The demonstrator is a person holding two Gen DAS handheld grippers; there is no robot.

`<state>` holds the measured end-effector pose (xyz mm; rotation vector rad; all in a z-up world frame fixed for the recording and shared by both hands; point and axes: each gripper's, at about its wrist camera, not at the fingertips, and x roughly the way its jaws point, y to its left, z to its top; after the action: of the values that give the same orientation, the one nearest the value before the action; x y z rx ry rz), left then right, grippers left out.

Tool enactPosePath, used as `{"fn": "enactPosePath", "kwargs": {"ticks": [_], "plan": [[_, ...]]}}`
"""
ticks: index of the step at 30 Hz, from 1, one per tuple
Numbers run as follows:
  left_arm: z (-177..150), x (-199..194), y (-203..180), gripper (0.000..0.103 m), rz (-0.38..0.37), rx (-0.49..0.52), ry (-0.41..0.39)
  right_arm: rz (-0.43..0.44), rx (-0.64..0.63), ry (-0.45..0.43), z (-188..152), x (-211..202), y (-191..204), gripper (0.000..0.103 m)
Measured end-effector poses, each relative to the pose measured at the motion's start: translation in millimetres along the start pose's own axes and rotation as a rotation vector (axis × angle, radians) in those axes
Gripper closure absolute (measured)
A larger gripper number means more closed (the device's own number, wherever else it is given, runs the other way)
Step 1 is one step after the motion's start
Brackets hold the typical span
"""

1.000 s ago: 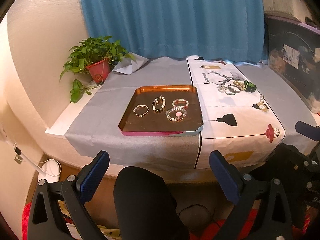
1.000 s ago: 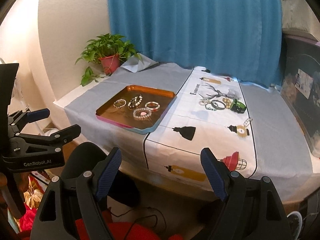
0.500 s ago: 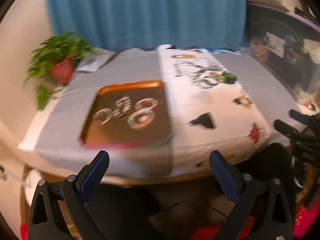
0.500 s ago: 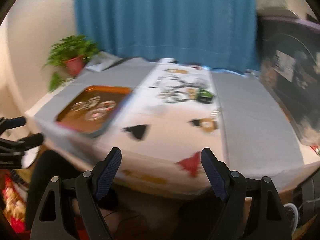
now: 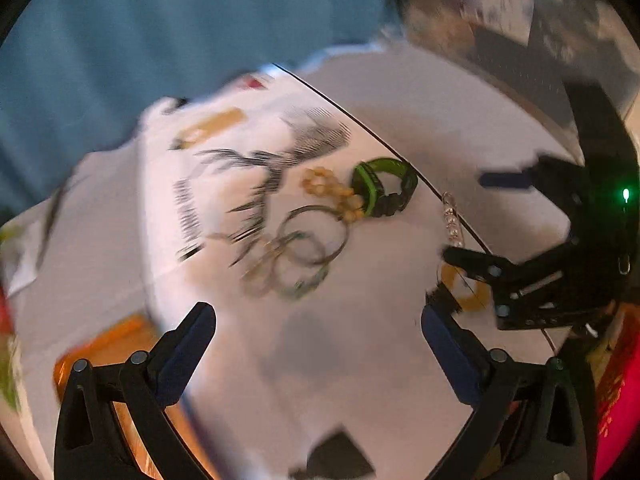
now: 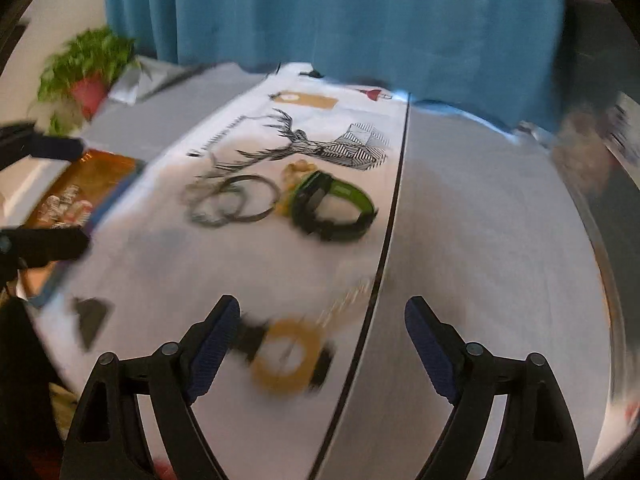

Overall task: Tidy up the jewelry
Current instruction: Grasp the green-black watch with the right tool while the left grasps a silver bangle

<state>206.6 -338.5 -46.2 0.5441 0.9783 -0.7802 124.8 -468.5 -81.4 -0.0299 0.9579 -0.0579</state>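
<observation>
Both your grippers hang wide-jawed and empty—the right gripper (image 6: 322, 334) opening over the gold-faced watch (image 6: 286, 360), the left gripper (image 5: 318, 346) short of the tangled bangles (image 5: 302, 250)—so a rushed grab could snag several pieces together.

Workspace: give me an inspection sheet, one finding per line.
Surface: printed white cloth over grey cloth.
Job's things: green band, beaded bracelet touching it, overlapping metal bangles, gold-faced watch, all loose; orange tray holds bracelets.
Clutter: nothing seen.
Grippers: left gripper open, empty; right gripper empty, jaws opening above the watch.
Cables: nothing seen.
Surroundings: blue curtain, potted plant.
</observation>
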Motion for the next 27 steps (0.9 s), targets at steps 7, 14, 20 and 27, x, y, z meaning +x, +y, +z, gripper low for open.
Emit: {"fn": "enactPosePath", "kwargs": {"ticks": [7, 14, 20, 27], "plan": [[38.8, 80.6, 14.4, 0.001, -0.107, 0.068, 0.154, 0.110, -0.103, 0.074, 39.6, 77.8, -28.4, 0.017], [54.6, 107.1, 26.9, 0.001, -0.126, 0.080, 0.210, 0.141, -0.259, 0.045, 56.5, 98.8, -23.0, 0.005], [60.3, 93.9, 24.6, 0.046, -0.213, 0.123, 0.148, 0.243, -0.234, -0.028, 53.1, 94.8, -23.8, 0.049], [44.4, 56.6, 22.3, 0.047, -0.162, 0.085, 0.092, 0.157, -0.176, -0.050, 44.4, 71.9, -30.5, 0.053]]}}
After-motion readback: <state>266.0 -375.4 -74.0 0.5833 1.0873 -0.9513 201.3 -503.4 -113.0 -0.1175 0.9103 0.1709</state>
